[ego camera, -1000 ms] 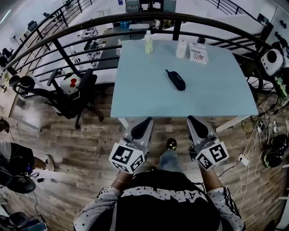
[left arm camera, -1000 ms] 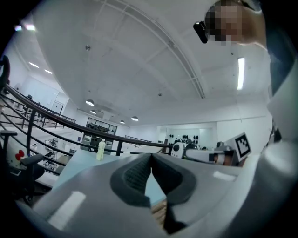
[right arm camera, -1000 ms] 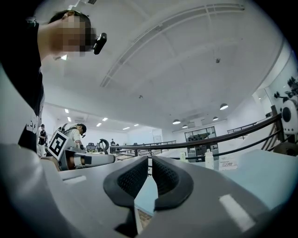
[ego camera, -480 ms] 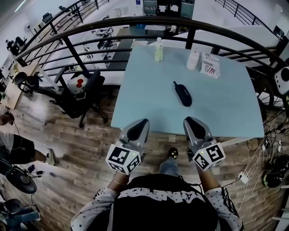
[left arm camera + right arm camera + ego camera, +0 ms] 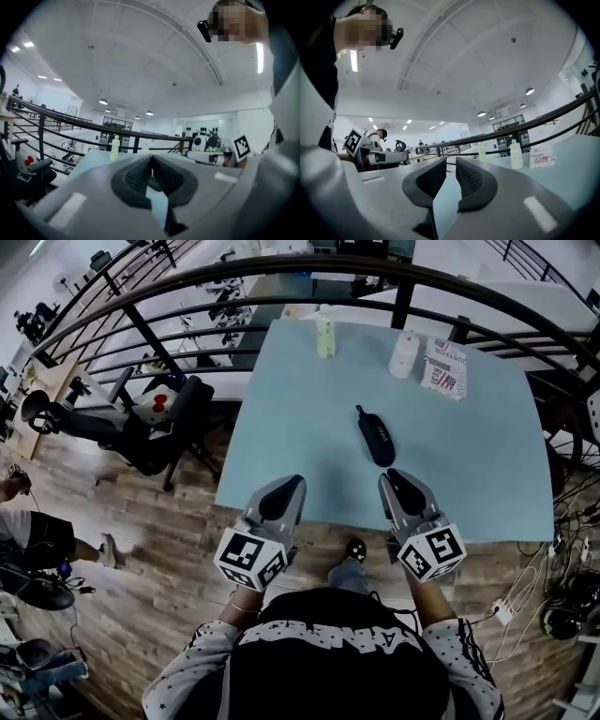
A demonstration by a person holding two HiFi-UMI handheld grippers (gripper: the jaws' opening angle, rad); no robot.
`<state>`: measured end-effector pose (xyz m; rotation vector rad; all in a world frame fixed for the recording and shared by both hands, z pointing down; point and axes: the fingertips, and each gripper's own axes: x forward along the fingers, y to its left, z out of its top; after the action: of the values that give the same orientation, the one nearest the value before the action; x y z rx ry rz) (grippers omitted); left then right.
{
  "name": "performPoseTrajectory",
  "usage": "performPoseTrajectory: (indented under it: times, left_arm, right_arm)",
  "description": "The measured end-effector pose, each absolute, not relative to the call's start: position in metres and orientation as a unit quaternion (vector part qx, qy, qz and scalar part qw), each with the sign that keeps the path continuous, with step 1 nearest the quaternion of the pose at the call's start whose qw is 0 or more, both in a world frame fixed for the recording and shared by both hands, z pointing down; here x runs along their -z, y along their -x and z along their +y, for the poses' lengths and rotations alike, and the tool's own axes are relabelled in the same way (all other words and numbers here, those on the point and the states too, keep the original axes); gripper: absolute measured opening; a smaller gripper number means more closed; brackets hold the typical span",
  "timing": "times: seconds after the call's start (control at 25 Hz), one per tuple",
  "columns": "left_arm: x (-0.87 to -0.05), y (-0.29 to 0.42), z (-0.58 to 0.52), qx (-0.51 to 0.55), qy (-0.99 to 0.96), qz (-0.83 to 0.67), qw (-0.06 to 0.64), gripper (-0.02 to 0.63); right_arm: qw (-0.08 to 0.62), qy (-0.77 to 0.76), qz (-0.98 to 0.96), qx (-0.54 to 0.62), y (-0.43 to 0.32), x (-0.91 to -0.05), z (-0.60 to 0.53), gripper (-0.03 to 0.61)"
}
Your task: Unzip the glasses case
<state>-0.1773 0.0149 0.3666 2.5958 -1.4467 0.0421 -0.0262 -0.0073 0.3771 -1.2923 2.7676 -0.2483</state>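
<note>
Both tools have come forward to the near edge of the pale blue table (image 5: 469, 493), the left gripper (image 5: 284, 491) closed and empty and the right gripper (image 5: 401, 486) having just cracked open to a narrow, empty gap, so I judge the reach under way, with the slim dark glasses case (image 5: 377, 437) lying untouched and seemingly closed near the table's middle, just ahead of the right gripper.

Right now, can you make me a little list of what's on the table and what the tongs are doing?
Table: light blue, beside a railing
Glasses case: dark, lying mid-table, untouched
Far edge: yellowish bottle, white bottle, printed box
Left tongs: shut, empty, at the near edge
Right tongs: just been opening a crack, nothing between them, short of the case
</note>
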Motion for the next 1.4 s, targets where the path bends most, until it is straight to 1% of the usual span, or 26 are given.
performPoseTrajectory:
  times: [0.44, 0.64, 0.84, 0.92, 1.12, 1.4]
  left_arm:
    - [-0.380, 0.142, -0.057, -0.035, -0.855, -0.509, 0.099, 0.000]
    - [-0.383, 0.114, -0.087, -0.030, -0.857, -0.506, 0.098, 0.000]
    - [-0.390, 0.096, -0.106, -0.013, -0.855, -0.507, 0.113, 0.000]
    - [-0.396, 0.096, -0.110, -0.016, -0.850, -0.513, 0.118, 0.000]
    - [-0.403, 0.105, -0.118, -0.022, -0.840, -0.528, 0.120, 0.000]
    - [-0.405, 0.118, -0.143, -0.021, -0.849, -0.513, 0.123, 0.000]
  right_arm:
    - [0.034, 0.406, 0.907, 0.106, -0.012, -0.397, -0.089, 0.074]
    - [0.022, 0.404, 0.908, 0.108, -0.036, -0.407, -0.115, 0.089]
    - [0.011, 0.406, 0.907, 0.116, -0.055, -0.423, -0.137, 0.107]
    - [0.002, 0.404, 0.906, 0.125, -0.056, -0.431, -0.145, 0.124]
    - [-0.021, 0.398, 0.907, 0.139, -0.051, -0.452, -0.157, 0.141]
    - [-0.059, 0.407, 0.899, 0.149, -0.030, -0.470, -0.169, 0.187]
